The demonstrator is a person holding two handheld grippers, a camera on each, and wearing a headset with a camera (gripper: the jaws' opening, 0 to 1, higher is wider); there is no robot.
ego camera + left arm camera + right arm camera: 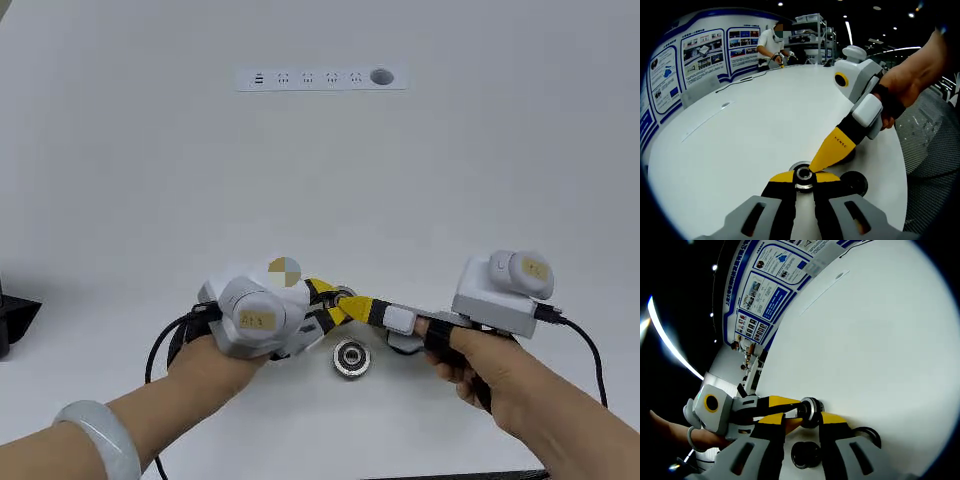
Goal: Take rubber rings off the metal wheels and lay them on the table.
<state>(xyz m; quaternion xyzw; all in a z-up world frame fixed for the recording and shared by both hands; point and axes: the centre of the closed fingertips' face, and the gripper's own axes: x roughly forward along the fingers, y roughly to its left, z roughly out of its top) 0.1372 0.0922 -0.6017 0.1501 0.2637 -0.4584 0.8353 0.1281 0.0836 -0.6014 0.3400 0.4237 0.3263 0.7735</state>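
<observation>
Clamped between the yellow-tipped black jaws of the left gripper (805, 176): a small metal wheel (804, 173), round, shiny and grooved, with a bright hub, lifted just above the smooth white table (300, 180). Meeting it from the opposite side, the right gripper (807, 419), its wedge-shaped yellow tips flanking the same wheel and touching its rim; cannot tell whether pinched on it or merely resting against it. Gripped by a hand (215, 365) behind the left gripper's rounded white plastic body, with a pale, glossy bangle (100, 435) on that wrist; likewise a hand (490, 365) around the right gripper's boxier white housing. Just below and a little to the right of the left gripper's tips, lying flat on the table: a second wheel (351, 357), a steel disc with a stepped centre and a dark band round its edge, apart from both grippers. Just outside the right gripper's right-hand jaw, a thin black loop (874, 433) on the table, partly hidden, rubber or not unclear. Far ahead of both grippers, a long white power strip (320, 78), flat and rectangular.
</observation>
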